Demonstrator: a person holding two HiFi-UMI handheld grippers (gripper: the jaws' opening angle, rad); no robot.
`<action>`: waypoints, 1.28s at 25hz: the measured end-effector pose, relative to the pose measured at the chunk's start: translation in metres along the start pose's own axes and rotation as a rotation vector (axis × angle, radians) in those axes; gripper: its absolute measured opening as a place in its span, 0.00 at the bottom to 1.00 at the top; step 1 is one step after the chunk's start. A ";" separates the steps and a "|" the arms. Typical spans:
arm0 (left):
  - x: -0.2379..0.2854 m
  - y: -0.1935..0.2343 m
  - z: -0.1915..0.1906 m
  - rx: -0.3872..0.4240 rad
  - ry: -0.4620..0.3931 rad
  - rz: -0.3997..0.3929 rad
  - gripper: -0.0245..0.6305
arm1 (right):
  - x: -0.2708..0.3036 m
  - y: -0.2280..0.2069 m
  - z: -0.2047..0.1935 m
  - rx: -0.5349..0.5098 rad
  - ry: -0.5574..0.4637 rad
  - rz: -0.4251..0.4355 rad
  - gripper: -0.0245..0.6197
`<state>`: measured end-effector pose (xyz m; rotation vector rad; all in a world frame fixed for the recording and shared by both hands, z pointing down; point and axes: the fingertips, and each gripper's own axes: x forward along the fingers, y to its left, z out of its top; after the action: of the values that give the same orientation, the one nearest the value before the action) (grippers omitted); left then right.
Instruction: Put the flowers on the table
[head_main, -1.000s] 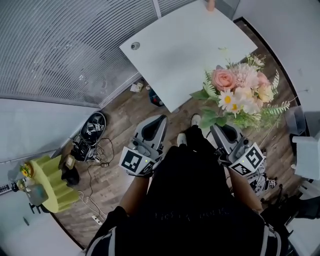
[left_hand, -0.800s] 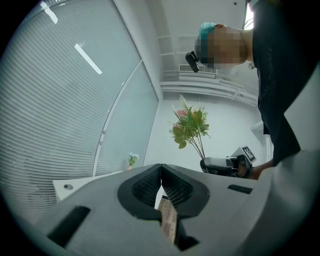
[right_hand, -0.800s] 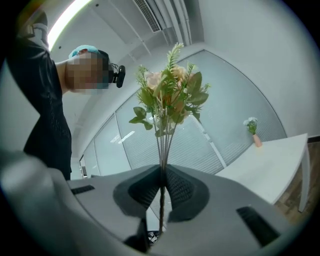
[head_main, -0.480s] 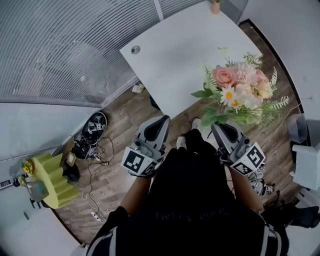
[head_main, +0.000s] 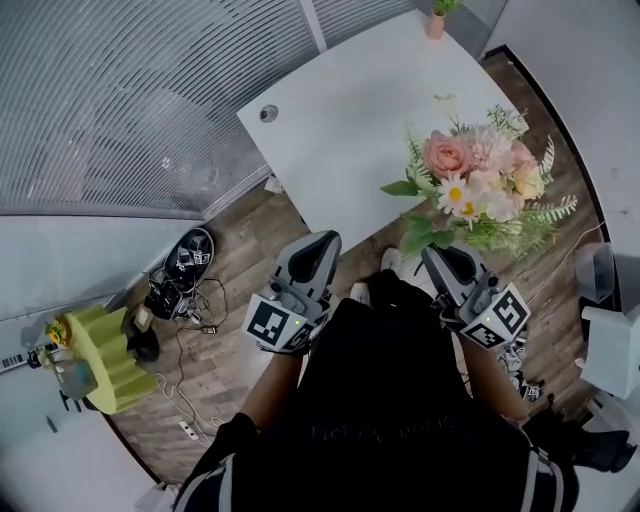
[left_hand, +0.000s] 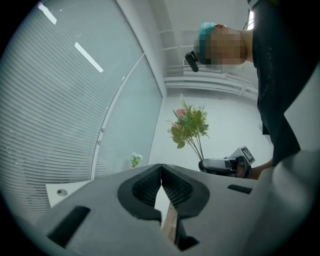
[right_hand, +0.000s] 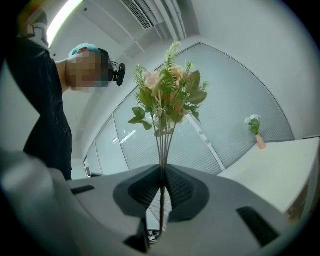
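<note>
Spanning the top of the head view, the white table lies just ahead of the person, its near edge toward them. The flowers, a mixed bouquet of pink and white blooms with fern sprigs, are not on it: they hang in the air, upright, over the table's near right corner and the wood floor. The right gripper is clenched on the thin bundled stems low down, which likely spares the heads from crushing. The left gripper is closed on nothing, held idle alongside. A small potted plant stands at the far end. Judgement: carry stage, set-down not yet done.
</note>
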<state>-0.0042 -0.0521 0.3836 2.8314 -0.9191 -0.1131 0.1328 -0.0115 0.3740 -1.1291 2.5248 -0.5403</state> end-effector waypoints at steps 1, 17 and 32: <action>0.012 0.003 0.002 -0.001 -0.005 0.003 0.07 | 0.003 -0.011 0.005 0.003 0.003 0.006 0.11; 0.024 0.042 0.008 -0.018 -0.016 0.094 0.07 | 0.058 -0.052 0.008 0.020 0.075 0.045 0.11; 0.038 0.076 -0.032 -0.038 0.082 0.037 0.07 | 0.108 -0.108 -0.056 0.107 0.219 -0.119 0.11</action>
<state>-0.0136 -0.1307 0.4278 2.7604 -0.9408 -0.0102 0.1088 -0.1491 0.4582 -1.2467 2.5832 -0.8637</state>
